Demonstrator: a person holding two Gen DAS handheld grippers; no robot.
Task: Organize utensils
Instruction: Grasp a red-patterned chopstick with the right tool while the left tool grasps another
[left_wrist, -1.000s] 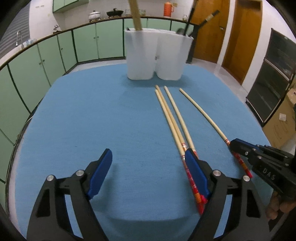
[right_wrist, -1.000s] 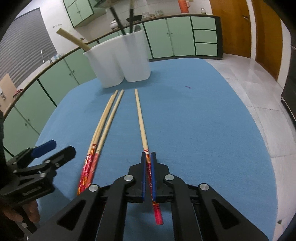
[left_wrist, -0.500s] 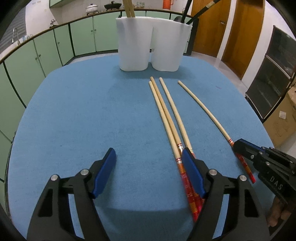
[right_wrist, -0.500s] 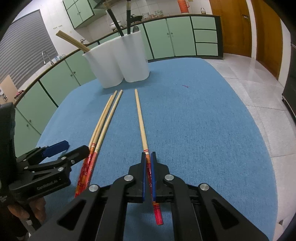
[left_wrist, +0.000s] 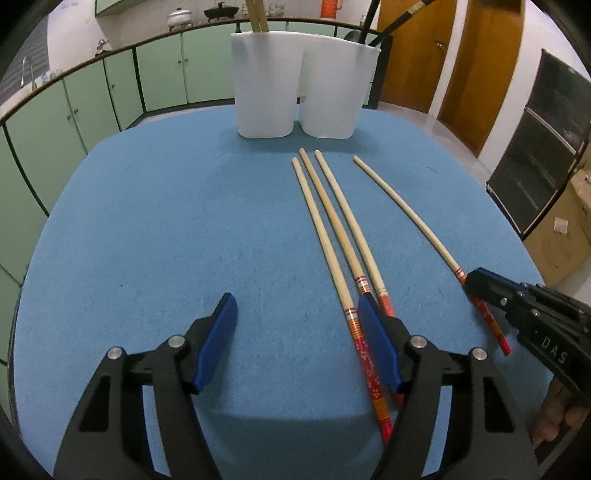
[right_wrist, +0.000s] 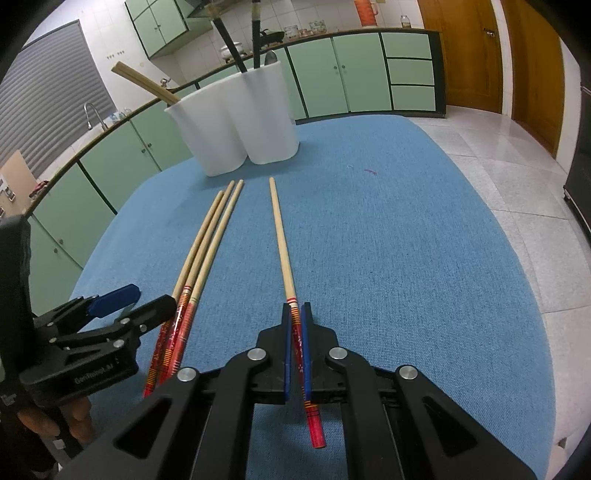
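Three chopsticks (left_wrist: 334, 229) with red ends lie side by side on the blue table; they also show in the right wrist view (right_wrist: 207, 236). A single chopstick (right_wrist: 280, 240) lies to their right, also seen in the left wrist view (left_wrist: 402, 214). My right gripper (right_wrist: 295, 317) is shut on the single chopstick's red end; it appears in the left wrist view (left_wrist: 476, 282). My left gripper (left_wrist: 297, 317) is open and low over the table, its right finger beside the three chopsticks' red ends; the right wrist view shows it (right_wrist: 136, 302). A white two-part holder (left_wrist: 301, 79) stands at the far edge with chopsticks and dark utensils in it.
The blue tablecloth (left_wrist: 166, 229) covers a rounded table. Green cabinets (left_wrist: 110, 85) run behind it. Wooden doors (left_wrist: 476, 62) and a dark cabinet (left_wrist: 546, 155) are at the right. A cardboard box (left_wrist: 565, 236) sits by the table's right edge.
My left gripper has moved forward and down toward the three chopsticks, so the holder looks nearer. The right gripper stays shut on the single chopstick, almost still.
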